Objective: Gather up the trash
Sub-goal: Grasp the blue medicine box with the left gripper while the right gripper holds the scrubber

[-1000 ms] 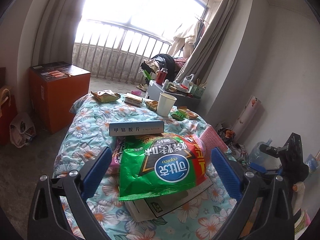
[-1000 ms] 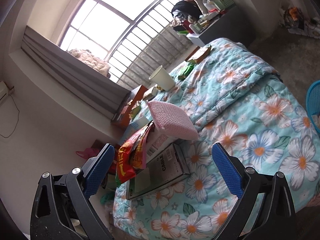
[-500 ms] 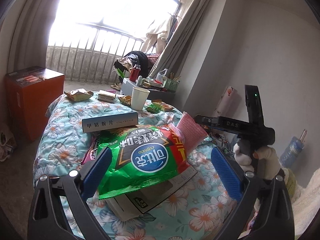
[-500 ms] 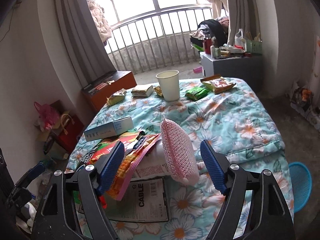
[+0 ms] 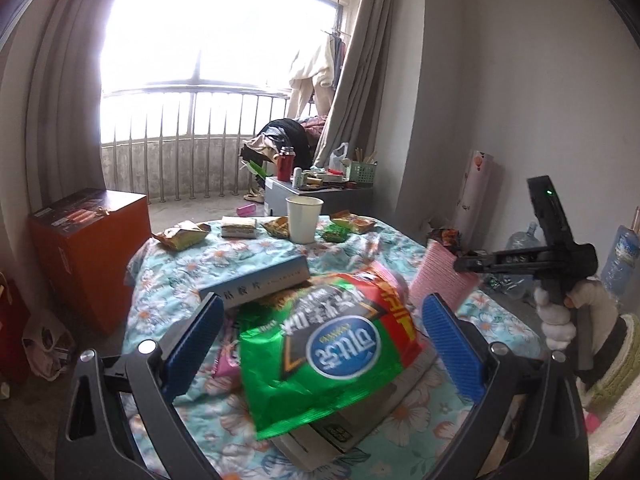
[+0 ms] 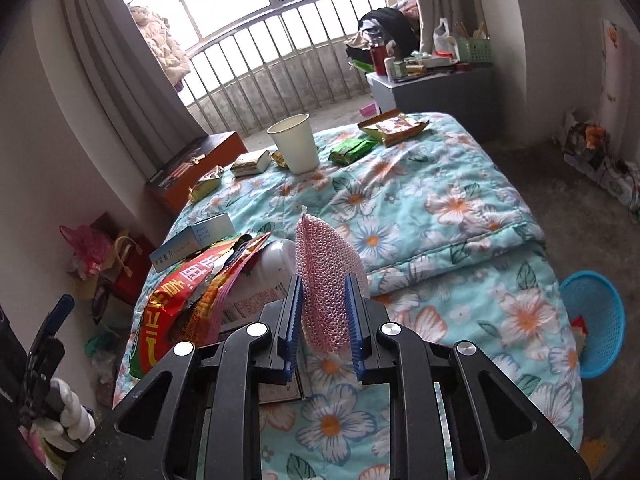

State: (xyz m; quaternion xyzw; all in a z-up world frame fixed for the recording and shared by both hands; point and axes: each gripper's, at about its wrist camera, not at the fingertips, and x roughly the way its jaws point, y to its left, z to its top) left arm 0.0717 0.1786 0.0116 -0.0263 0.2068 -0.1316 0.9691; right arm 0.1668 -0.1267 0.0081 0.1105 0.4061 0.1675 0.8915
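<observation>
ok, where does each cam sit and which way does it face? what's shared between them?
Left wrist: on the left gripper, open, facing the window across the bed; green chip bag between its fingers; the gloved right hand shows at right.
Right wrist: on the right gripper, shut on the pink mesh pad, looking down the floral quilt toward the window; blue basket at right.
Shared: paper cup, pink mesh pad, chip bag, quilt.

Floral quilted bed (image 6: 460, 208) carries paper cup (image 6: 294, 142), wrappers (image 6: 352, 150), perhaps boxes (image 6: 192, 242).
</observation>
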